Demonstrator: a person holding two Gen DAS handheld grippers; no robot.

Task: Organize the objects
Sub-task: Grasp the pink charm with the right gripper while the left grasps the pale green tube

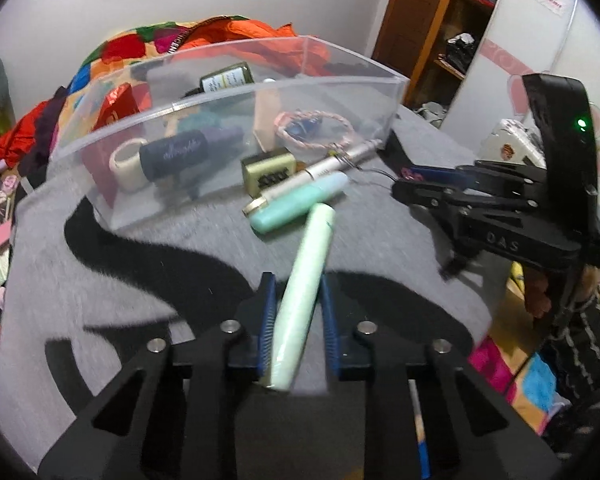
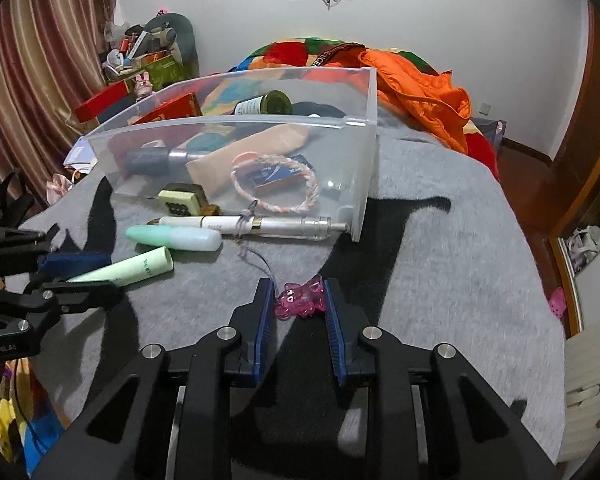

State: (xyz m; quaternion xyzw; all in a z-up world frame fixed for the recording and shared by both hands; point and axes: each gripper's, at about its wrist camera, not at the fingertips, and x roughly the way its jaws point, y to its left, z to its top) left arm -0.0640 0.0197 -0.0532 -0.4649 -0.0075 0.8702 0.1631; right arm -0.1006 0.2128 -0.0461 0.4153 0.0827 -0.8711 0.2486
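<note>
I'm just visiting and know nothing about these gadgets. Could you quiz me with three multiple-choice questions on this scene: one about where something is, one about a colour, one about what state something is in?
1. Where does the braided bracelet lie?
A. Inside the clear box
B. On the grey blanket outside it
C. On the orange jacket

2. What colour is the small charm between the right tool's fingers?
A. Yellow
B. Pink
C. White

3. What is the left tool doing?
A. Hanging wide open over nothing
B. Closed on a red box
C. Closed on the pale green tube

Answers:
1. A, it shows through the box's clear wall.
2. B, translucent pink plastic between the blue pads.
3. C, both pads press on the tube's sides.
</note>
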